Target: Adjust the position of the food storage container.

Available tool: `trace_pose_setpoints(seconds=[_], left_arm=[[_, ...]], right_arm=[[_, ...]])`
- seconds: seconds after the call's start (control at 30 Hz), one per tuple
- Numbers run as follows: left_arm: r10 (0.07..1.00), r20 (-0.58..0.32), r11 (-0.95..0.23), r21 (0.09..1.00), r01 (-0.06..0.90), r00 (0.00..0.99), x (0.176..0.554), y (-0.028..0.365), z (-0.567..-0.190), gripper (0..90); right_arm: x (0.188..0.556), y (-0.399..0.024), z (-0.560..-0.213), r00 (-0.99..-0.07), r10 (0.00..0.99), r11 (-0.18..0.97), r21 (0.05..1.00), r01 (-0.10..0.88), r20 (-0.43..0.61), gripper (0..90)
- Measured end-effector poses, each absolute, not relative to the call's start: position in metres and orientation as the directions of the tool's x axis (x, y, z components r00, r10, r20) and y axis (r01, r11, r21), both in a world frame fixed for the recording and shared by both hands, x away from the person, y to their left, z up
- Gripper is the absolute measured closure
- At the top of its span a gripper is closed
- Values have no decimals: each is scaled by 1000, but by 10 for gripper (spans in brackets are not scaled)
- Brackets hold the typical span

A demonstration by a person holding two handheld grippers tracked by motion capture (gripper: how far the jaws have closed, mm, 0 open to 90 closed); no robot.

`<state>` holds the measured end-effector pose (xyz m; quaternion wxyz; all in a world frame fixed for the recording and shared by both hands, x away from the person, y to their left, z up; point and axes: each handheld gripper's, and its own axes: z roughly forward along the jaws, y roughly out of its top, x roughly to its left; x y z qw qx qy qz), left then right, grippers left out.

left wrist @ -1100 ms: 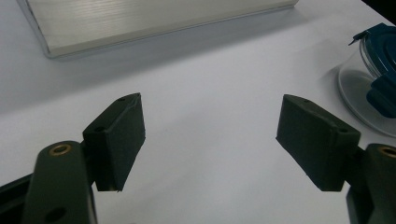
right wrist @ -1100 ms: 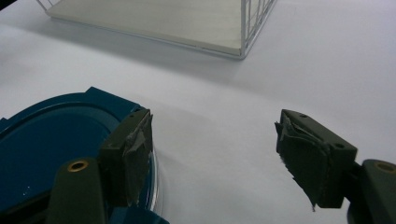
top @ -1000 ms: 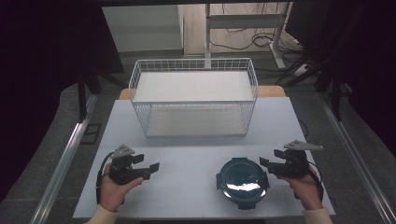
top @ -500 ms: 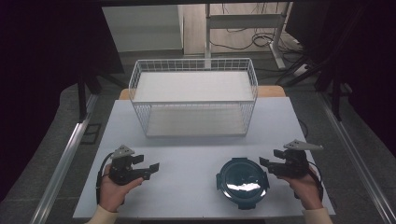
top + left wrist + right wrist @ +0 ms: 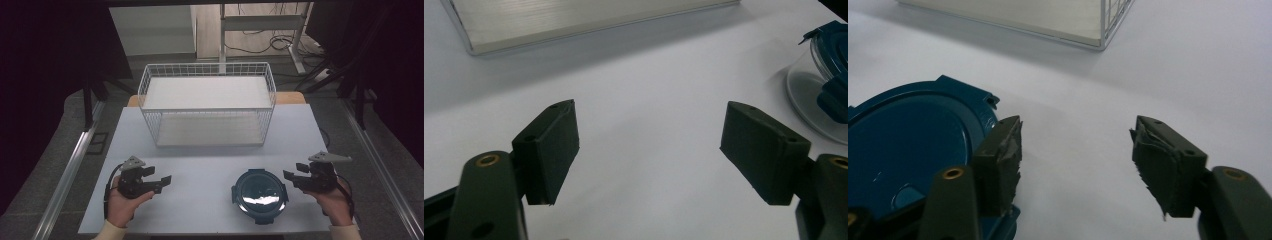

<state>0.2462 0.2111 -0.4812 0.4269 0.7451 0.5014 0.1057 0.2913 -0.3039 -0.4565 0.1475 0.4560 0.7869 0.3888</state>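
High view: the round blue-lidded container sits on the white table, in front of the wire basket and well apart from it. The right gripper is just beside the container's right edge; its jaws have just been closing, with nothing between them. The left gripper rests farther left, jaws apart and empty.
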Motion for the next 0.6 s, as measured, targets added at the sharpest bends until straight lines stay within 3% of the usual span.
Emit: trace_pose_setpoints(seconds=[0.2, 0.43, 0.53, 0.6], left_arm=[[838, -266, -141, 738, 660, 476, 247, 211, -483, 229], [838, -264, -145, 738, 659, 479, 246, 210, -483, 224], [839, -262, -146, 736, 661, 477, 246, 210, -483, 224], [840, -259, -152, 732, 664, 478, 247, 209, -485, 225]], right_arm=[[282, -310, -454, -553, 828, 337, 705, 624, 93, 540], [274, -310, -458, -583, 810, 409, 661, 629, 53, 610], [270, -310, -462, -583, 811, 422, 643, 639, 47, 688], [265, -312, -466, -585, 810, 433, 617, 657, 54, 799]])
